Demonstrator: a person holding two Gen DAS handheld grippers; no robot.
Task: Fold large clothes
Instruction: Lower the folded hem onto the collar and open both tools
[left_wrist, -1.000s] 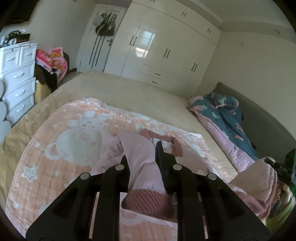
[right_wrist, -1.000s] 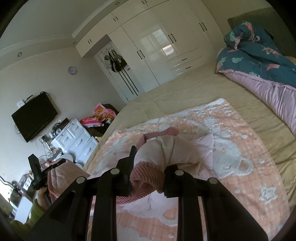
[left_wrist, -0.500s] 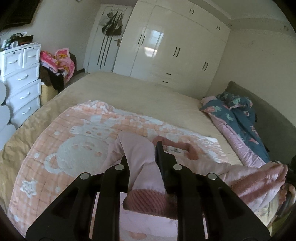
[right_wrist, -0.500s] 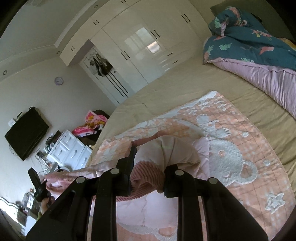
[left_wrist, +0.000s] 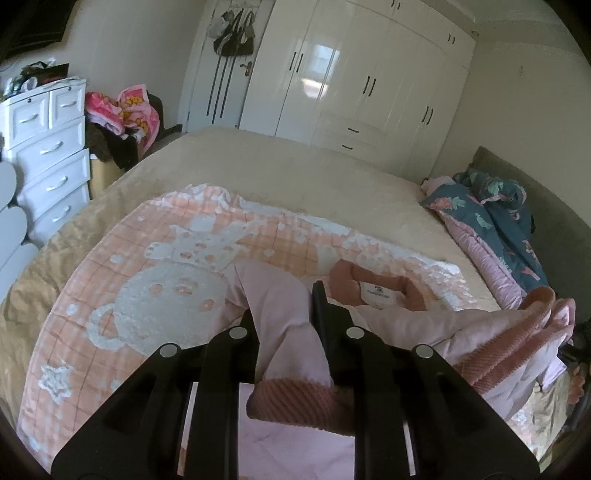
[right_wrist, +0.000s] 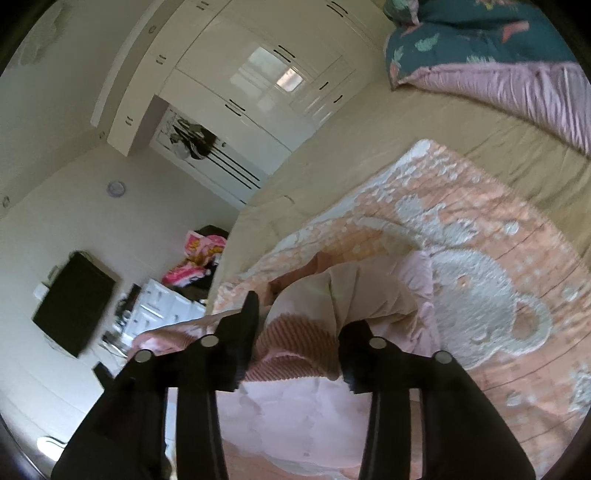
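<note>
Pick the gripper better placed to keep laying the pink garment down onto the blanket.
Left. The left gripper is shut on the pink garment just above its ribbed cuff. The right gripper is opening, its jaws parted around the other cuff.

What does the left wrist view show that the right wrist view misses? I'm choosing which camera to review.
Only the left wrist view shows the pink garment's collar label and the left gripper shut on a sleeve.

Only the right wrist view shows the wall television, the wall clock and the right gripper, its jaws opening around a ribbed cuff.

Both show the peach bear blanket, white wardrobe, white drawer chest and teal floral duvet.
</note>
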